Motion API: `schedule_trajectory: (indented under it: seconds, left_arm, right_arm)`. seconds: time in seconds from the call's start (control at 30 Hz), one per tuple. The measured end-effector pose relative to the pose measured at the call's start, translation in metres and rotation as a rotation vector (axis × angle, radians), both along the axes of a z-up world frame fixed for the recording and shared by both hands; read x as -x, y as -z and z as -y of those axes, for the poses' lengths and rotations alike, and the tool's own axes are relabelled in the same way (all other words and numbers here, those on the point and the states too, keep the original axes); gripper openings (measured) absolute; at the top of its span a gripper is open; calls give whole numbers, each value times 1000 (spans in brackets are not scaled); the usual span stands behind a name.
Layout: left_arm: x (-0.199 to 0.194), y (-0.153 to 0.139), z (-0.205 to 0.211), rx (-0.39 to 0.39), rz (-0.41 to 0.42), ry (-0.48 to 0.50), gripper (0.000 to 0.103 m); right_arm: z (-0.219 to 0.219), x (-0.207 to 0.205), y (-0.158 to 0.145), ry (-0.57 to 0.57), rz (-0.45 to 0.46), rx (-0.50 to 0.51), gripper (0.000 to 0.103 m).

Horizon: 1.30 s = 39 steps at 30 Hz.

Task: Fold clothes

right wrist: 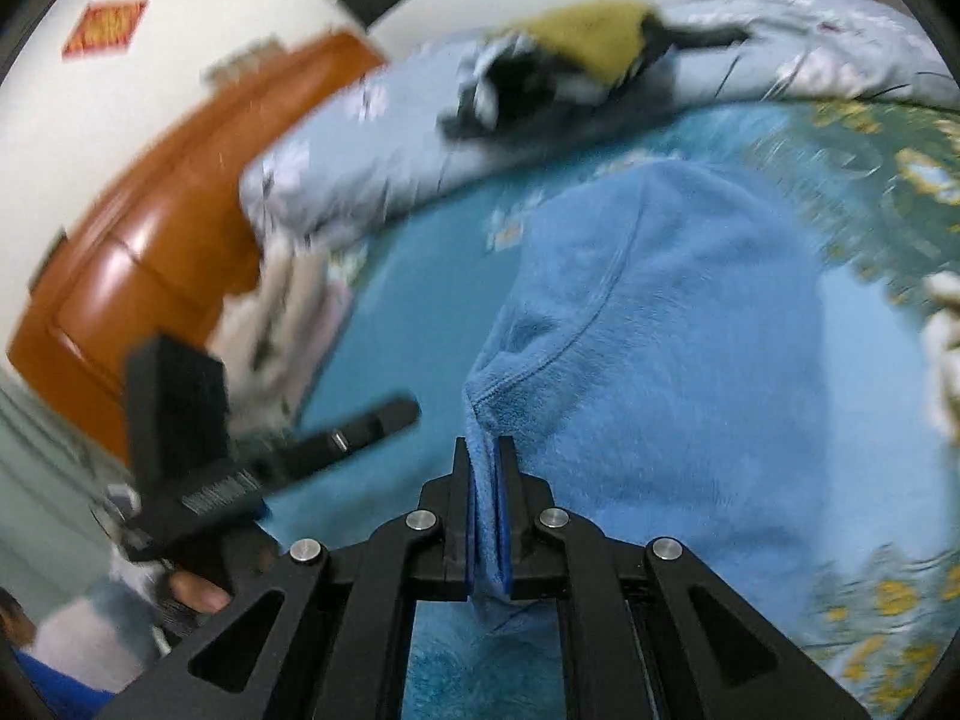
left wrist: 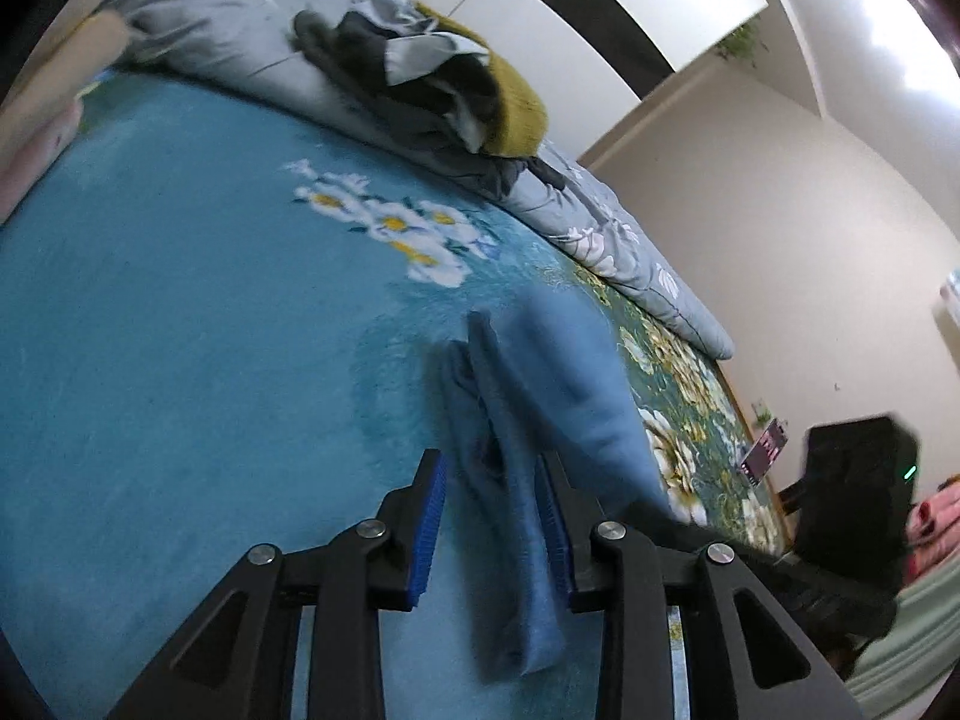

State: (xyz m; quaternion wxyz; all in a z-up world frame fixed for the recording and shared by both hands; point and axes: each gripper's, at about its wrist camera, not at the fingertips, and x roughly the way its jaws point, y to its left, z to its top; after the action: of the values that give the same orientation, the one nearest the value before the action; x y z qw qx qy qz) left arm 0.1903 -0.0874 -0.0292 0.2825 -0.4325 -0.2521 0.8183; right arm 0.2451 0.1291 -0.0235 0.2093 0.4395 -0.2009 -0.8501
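Clearly only one blue fleece garment [right wrist: 660,330] lies on the teal flowered blanket [left wrist: 180,330], and one pile of dark and yellow clothes [left wrist: 432,72] sits on the grey quilt [left wrist: 630,252] behind. The garment is soft and bunched into a long fold. The right gripper [right wrist: 485,516] is closed tightly on its edge; the left gripper [left wrist: 492,516] stands open around the fold, not pressing it
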Motion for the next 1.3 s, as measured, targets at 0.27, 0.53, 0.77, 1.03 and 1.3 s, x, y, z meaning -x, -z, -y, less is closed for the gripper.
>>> schedule_trajectory:
  seconds: [0.27,0.53,0.77,1.03,1.3]
  left_arm:
    - [1,5,-4,-103,44,53,44]
    - [-5,-3,-37,-56,28,132,56]
    - [-14,-1,-58,214,-29,130,56]
    - [-34,-26,-38,143,-93,164,56]
    - [-48,-17,-68,201,-80,278,54]
  right_arm:
    - [10,-9,4,-58,-4,-4,24]
    - [-45,-51,-4,32,-40,122,32]
    - [-116,-85,7,288,-40,187,32]
    - [-112,-92,23,262,14,110,32]
    - [-112,-95,32,276,29,139,32]
